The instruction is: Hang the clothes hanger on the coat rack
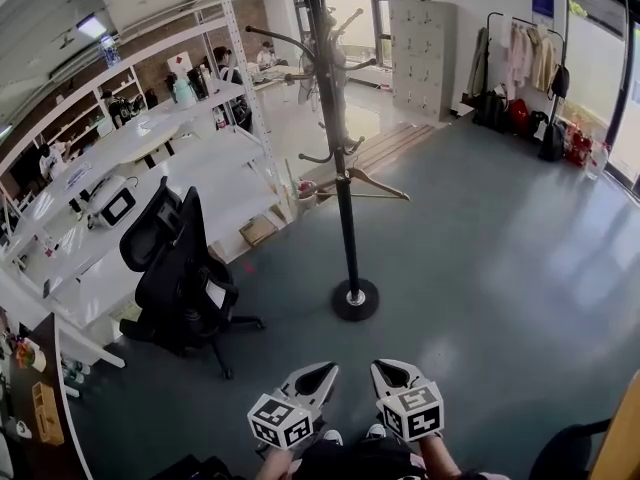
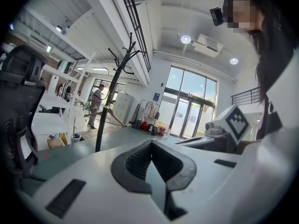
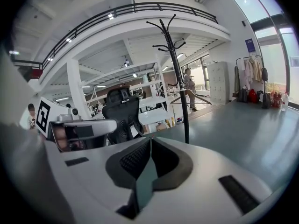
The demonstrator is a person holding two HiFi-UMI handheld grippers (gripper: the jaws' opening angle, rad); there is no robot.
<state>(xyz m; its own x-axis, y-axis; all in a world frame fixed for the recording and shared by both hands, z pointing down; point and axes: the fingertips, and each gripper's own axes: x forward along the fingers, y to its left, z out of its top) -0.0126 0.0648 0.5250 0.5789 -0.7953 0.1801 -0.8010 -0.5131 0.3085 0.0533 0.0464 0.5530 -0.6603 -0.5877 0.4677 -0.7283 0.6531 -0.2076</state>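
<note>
A tall black coat rack (image 1: 340,168) stands on a round base on the grey floor ahead of me. A wooden clothes hanger (image 1: 365,183) hangs from one of its lower hooks. The left gripper view shows the rack (image 2: 112,97) and hanger (image 2: 105,118) far off, and the right gripper view shows the same rack (image 3: 180,78) and hanger (image 3: 189,97). My left gripper (image 1: 322,372) and right gripper (image 1: 390,372) are side by side at the bottom, well short of the rack. Both are shut with nothing in them: left gripper (image 2: 150,146), right gripper (image 3: 149,143).
A black office chair (image 1: 185,268) stands left of the rack, beside white shelving and tables (image 1: 200,168). A clothes rail with garments (image 1: 530,58) and grey lockers (image 1: 420,53) line the back. A wooden edge (image 1: 625,438) shows at bottom right.
</note>
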